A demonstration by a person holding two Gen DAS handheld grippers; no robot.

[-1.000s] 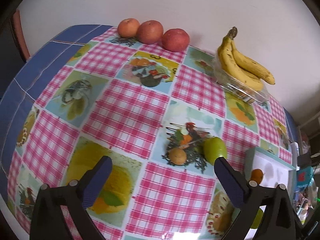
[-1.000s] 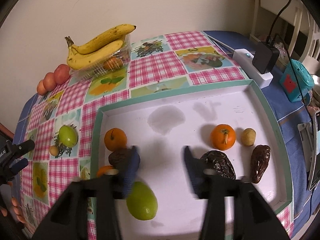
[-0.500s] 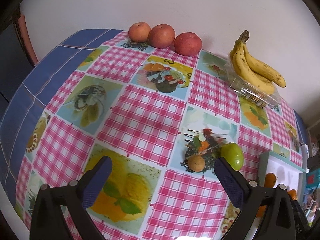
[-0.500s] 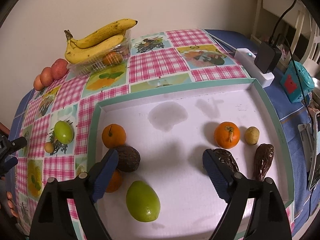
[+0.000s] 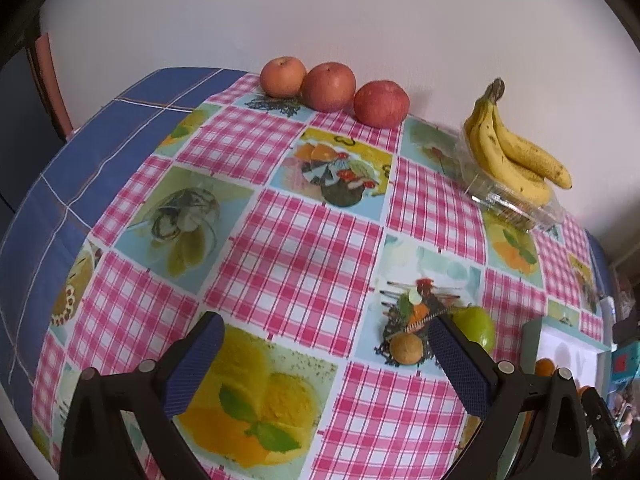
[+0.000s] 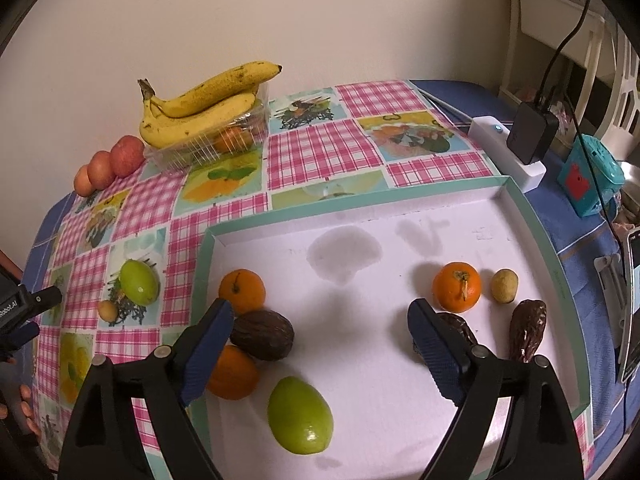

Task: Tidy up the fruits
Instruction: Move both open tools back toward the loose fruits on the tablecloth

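The right gripper (image 6: 320, 344) hangs over the near half of the white tray (image 6: 532, 216), jaws spread wide with nothing between them. Just beside its left finger lie a dark brown wrinkled fruit (image 6: 262, 334), touching two oranges: one (image 6: 242, 291) farther in, one (image 6: 234, 372) toward the near edge and partly covered by the finger. A green mango (image 6: 300, 414) sits close to the tray's near edge. Toward the right side are a third orange (image 6: 456, 286), a small tan fruit (image 6: 505, 286) just beside it, and two more dark wrinkled fruits, one (image 6: 528, 330) in full view, the other (image 6: 460, 330) mostly behind the right finger.

The left gripper (image 5: 326, 360) is also wide and empty, held above the checked tablecloth (image 5: 304, 264). Near its right finger lie a small brown fruit (image 5: 406, 350) and a green mango (image 5: 476, 326), still on the cloth near the tray's left edge. Along the table's far edge against the wall stand three apples (image 5: 332, 88), well apart from a bunch of bananas (image 5: 516, 152) resting on a clear plastic box (image 5: 516, 208).

By my judgement the sorting is partly done: eight fruits are in the tray, while the two loose ones, and perhaps the apples and bananas, remain.

The box seems to hold something orange, unclear through the plastic. The left view shows only a corner of the tray.
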